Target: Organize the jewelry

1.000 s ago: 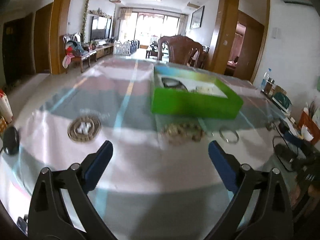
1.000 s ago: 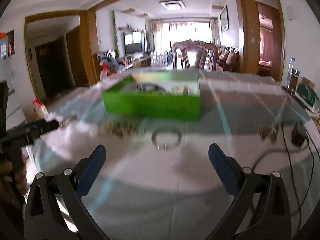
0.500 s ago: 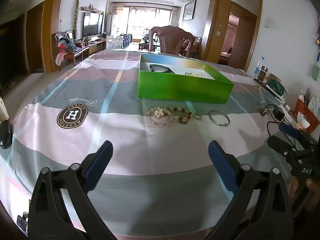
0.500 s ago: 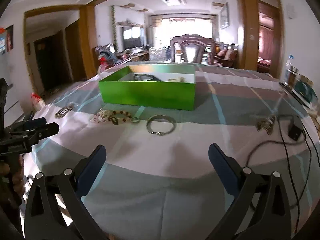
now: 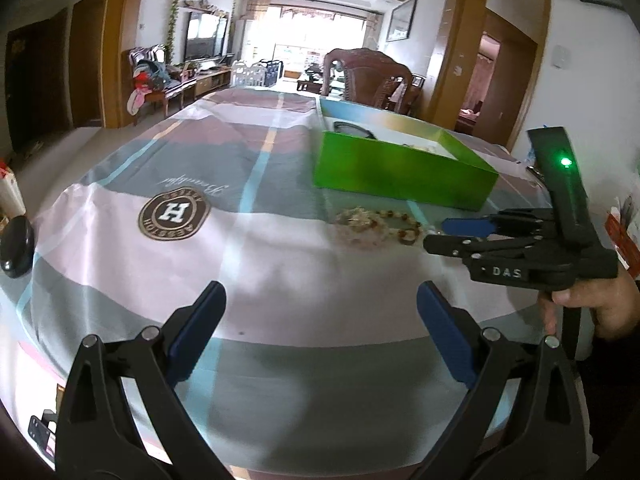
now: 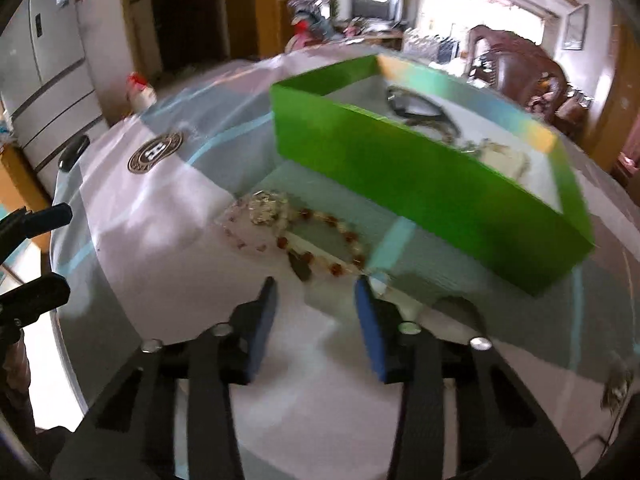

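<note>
A green box (image 5: 400,172) stands on the checked tablecloth (image 5: 280,272) with a dark bangle (image 6: 416,108) and other pieces inside. In front of it lie a brown-and-cream bead bracelet (image 6: 320,240) and a clear crystal bracelet (image 6: 264,208). My right gripper (image 6: 316,286) points down at the bead bracelet (image 5: 396,224), which lies just beyond its fingertips. Its jaws are closing, with only cloth between the pads. A hand (image 5: 592,304) holds the right gripper (image 5: 438,236) beside the beads. My left gripper (image 5: 320,296) hangs open over bare cloth, well short of the jewelry.
A black rounded object (image 5: 16,248) sits at the table's left edge, near a round logo (image 5: 174,216) printed on the cloth. A carved wooden chair (image 5: 368,76) stands behind the box. A cable and small metal piece (image 6: 616,388) lie at the right.
My right gripper swung left and tilted down toward the bead bracelet, and its jaws narrowed from wide open. It now reaches into the left wrist view. The left gripper has barely shifted.
</note>
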The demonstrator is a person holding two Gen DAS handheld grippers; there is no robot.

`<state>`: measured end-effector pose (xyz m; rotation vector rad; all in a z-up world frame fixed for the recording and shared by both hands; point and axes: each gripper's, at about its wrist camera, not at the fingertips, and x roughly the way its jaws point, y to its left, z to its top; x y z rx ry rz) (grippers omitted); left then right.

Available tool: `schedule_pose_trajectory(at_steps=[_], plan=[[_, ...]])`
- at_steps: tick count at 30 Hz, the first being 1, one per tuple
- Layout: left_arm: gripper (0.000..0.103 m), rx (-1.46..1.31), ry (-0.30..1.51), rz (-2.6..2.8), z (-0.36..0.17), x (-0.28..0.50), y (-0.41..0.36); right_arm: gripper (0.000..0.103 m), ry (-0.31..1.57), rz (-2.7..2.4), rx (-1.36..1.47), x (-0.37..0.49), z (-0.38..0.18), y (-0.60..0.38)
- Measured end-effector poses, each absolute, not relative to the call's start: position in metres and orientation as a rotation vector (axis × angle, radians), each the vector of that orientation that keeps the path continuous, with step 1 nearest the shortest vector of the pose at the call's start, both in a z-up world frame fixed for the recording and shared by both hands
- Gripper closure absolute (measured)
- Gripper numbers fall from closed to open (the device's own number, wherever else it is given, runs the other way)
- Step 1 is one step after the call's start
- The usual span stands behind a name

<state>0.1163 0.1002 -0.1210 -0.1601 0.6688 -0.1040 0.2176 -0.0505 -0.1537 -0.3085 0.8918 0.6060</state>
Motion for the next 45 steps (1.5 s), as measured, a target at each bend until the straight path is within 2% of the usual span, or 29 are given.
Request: schedule_pose_trajectory(at_steps=[5, 8, 10, 17, 22, 27, 28, 35, 37, 38, 42, 43, 45], plan=[[0.008, -0.172, 0.685, -0.092, -0.126, 0.122, 0.109, 0.077, 0.920, 0.638, -0.309, 0.228, -0.163, -0.038], [0.008, -0.169, 0.693, -0.100, -0.128, 0.124, 0.110, 0.085, 0.922, 0.647, -0.309, 0.231, -0.165, -0.034], [0.008, -0.162, 0.698, -0.106, -0.129, 0.127, 0.108, 0.097, 0.922, 0.652, -0.306, 0.232, -0.166, -0.034], [0.009, -0.128, 0.719, -0.142, -0.127, 0.148, 0.092, 0.097, 0.865, 0.653, -0.207, 0.214, -0.146, -0.062], [0.038, -0.064, 0.768, -0.184, -0.124, 0.190, 0.072, 0.097, 0.832, 0.626, -0.107, 0.191, -0.136, -0.099], [0.048, 0.002, 0.812, -0.205, -0.130, 0.227, 0.059, 0.097, 0.827, 0.605, -0.048, 0.167, -0.134, -0.127], [0.054, 0.014, 0.826, -0.206, -0.133, 0.232, 0.057, 0.097, 0.826, 0.598, -0.045, 0.162, -0.134, -0.133], [0.071, 0.031, 0.860, -0.220, -0.143, 0.259, 0.050, 0.097, 0.823, 0.587, -0.024, 0.148, -0.136, -0.148], [0.086, 0.035, 0.859, -0.228, -0.142, 0.260, 0.047, 0.097, 0.826, 0.587, -0.020, 0.148, -0.137, -0.148], [0.090, 0.038, 0.858, -0.235, -0.142, 0.259, 0.046, 0.097, 0.826, 0.587, -0.018, 0.147, -0.139, -0.149], [0.091, 0.049, 0.835, -0.248, -0.141, 0.256, 0.043, 0.097, 0.826, 0.584, -0.008, 0.148, -0.140, -0.152], [0.096, 0.037, 0.818, -0.244, -0.140, 0.255, 0.046, 0.097, 0.826, 0.584, -0.007, 0.148, -0.140, -0.152], [0.097, 0.015, 0.795, -0.240, -0.137, 0.251, 0.049, 0.097, 0.823, 0.584, -0.006, 0.146, -0.140, -0.153]])
